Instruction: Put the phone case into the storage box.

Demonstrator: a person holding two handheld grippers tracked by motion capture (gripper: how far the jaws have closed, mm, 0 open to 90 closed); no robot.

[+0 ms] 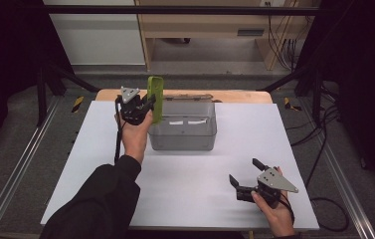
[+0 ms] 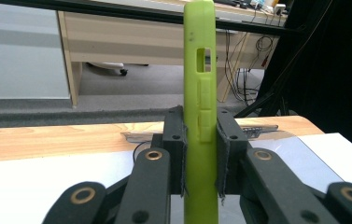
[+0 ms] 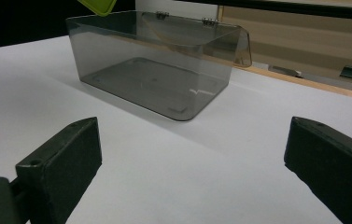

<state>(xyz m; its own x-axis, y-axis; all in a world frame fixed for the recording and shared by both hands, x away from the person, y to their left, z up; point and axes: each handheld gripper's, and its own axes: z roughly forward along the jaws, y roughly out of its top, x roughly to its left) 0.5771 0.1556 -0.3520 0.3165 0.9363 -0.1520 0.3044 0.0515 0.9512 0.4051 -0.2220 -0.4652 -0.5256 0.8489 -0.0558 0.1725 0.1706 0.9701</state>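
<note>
On white table [image 1: 185,179], clear box [image 1: 183,130]; wood desk [image 1: 200,25] behind.

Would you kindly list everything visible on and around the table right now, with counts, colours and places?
phone case: one, lime green, held upright in the left gripper above the box's left end
box: one, clear smoky grey plastic, empty, lid hinged open at the back, centre-rear of the table
table: one, white top, bare wooden strip along the far edge
desk: one, light wood, on the floor behind the table
cables: several, black, on the floor to the right
left gripper: one, black, shut on the phone case
right gripper: one, black, open, low over the table's front right
</note>
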